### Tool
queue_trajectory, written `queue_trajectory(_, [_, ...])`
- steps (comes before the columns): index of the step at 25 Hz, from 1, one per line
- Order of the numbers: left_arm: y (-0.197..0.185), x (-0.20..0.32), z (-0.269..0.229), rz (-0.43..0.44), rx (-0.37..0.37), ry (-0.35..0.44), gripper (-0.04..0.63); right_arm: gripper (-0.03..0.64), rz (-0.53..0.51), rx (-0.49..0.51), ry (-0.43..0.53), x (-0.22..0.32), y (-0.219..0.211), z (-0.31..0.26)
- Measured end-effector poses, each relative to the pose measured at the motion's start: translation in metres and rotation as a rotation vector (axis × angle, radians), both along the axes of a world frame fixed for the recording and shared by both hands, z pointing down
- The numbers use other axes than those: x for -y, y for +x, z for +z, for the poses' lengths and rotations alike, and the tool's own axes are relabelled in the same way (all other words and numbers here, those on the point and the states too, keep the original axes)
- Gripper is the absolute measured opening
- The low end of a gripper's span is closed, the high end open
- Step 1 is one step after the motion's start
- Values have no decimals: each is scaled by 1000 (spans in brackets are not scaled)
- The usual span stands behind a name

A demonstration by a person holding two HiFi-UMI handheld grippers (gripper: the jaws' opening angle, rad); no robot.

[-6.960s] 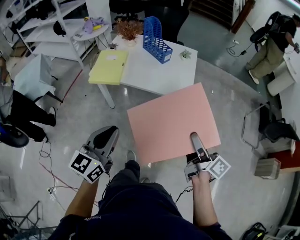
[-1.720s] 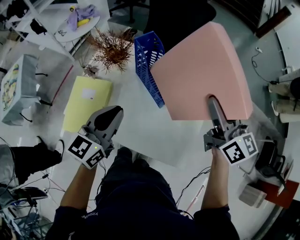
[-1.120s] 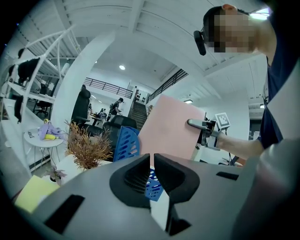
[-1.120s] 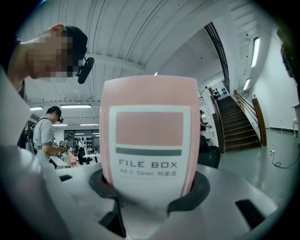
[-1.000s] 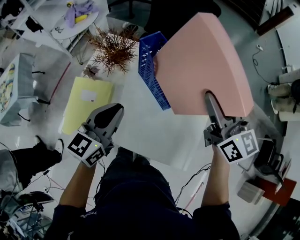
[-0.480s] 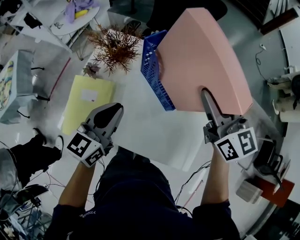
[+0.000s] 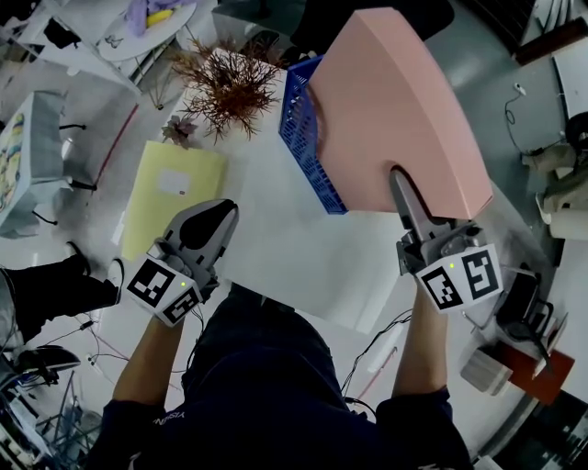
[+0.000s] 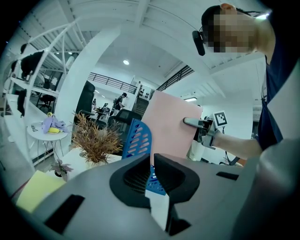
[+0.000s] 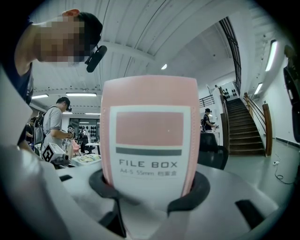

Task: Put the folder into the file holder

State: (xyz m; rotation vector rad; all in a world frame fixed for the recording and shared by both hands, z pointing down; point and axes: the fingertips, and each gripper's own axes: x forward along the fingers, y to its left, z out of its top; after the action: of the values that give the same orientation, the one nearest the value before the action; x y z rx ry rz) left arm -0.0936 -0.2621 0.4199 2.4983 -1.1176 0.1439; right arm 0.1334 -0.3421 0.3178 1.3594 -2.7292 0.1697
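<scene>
My right gripper [image 7: 398,181] is shut on the spine of a thick pink folder [image 7: 395,101] and holds it upright over the white table [image 7: 294,266]. The spine's "FILE BOX" label [image 9: 149,136] fills the right gripper view, clamped between the jaws. The folder's left edge overlaps the right side of the blue mesh file holder [image 7: 308,128]; whether it is inside I cannot tell. In the left gripper view the pink folder [image 8: 166,129] stands just behind the file holder [image 8: 138,140]. My left gripper [image 7: 207,229] hovers at the table's near left, shut and holding nothing.
A yellow folder [image 7: 170,197] lies flat at the table's left end. A dried brown plant [image 7: 225,83] stands left of the holder, a small potted plant [image 7: 179,130] beside it. A round side table [image 7: 138,18] stands further back. People stand in the background.
The right gripper has carried the pink folder left and slightly down, so its edge now overlaps the blue holder more. The left gripper has hardly shifted.
</scene>
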Motion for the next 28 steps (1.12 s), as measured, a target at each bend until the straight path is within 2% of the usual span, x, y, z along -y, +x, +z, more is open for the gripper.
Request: queue_trajectory(28, [-17, -3, 12, -22, 11, -33, 51, 262, 23, -40, -48, 11, -16, 55])
